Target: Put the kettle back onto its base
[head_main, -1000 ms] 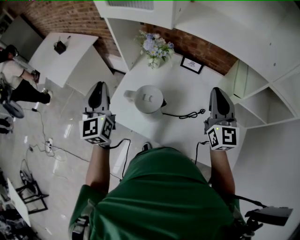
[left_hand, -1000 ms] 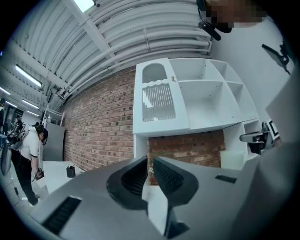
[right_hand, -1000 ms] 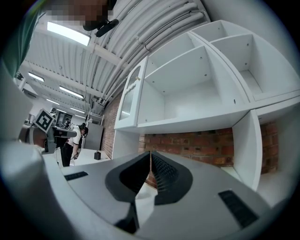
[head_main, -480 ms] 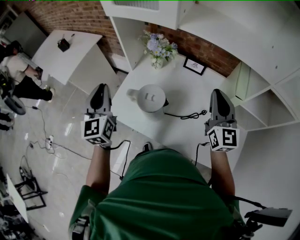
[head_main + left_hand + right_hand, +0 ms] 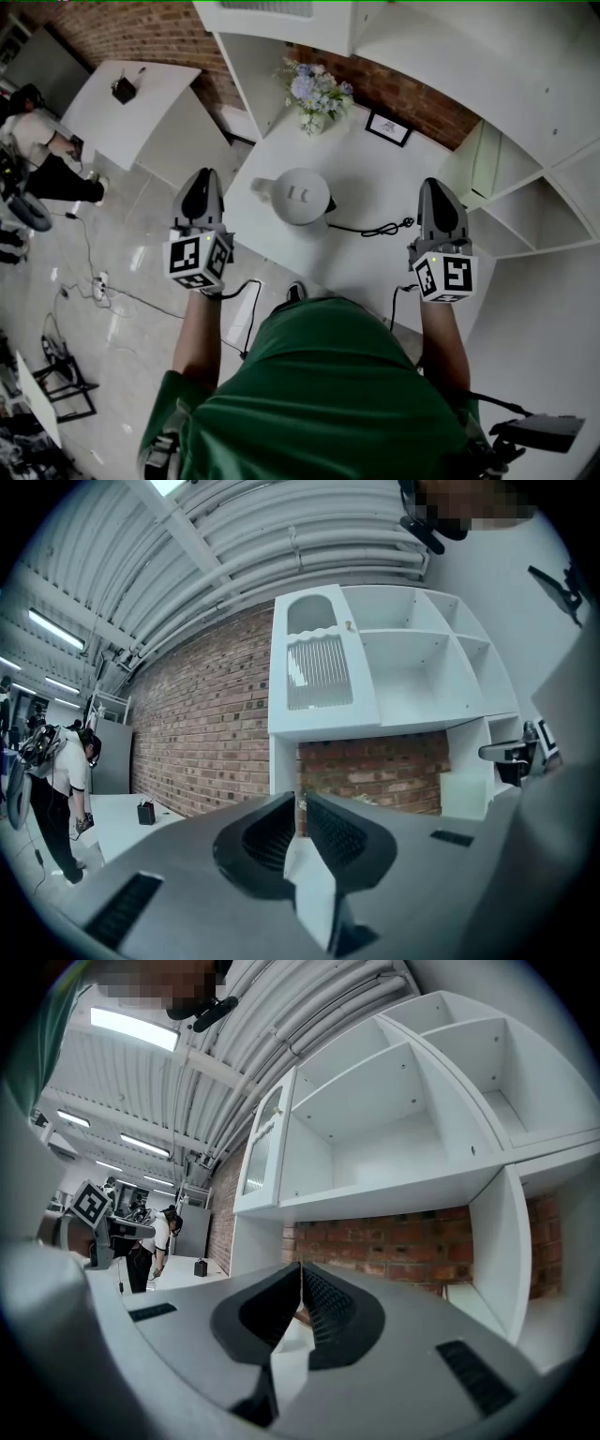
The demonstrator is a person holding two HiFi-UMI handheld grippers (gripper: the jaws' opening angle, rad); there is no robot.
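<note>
1. Nearest the person, the left gripper (image 5: pixel 200 178) hangs just off the table's (image 5: pixel 375 272) left edge, its jaws closed on nothing. The right gripper (image 5: pixel 436 187) sits over the right edge, its jaws likewise pressed together and empty.
2. A little beyond and between them, toward the left edge, the kettle (image 5: pixel 302 195) stands upright, touched by neither gripper.
3. A cord (image 5: pixel 370 229) trails from its foot across the tabletop. The base is probably hidden beneath the kettle, though this view cannot settle it.
4. If it needs seating, open one gripper before reaching. Take the handle, keep the kettle upright and lower it straight down.
5. Keep clear of the flowers (image 5: pixel 314 92) and picture frame (image 5: pixel 385 129) at the far edge.
</note>
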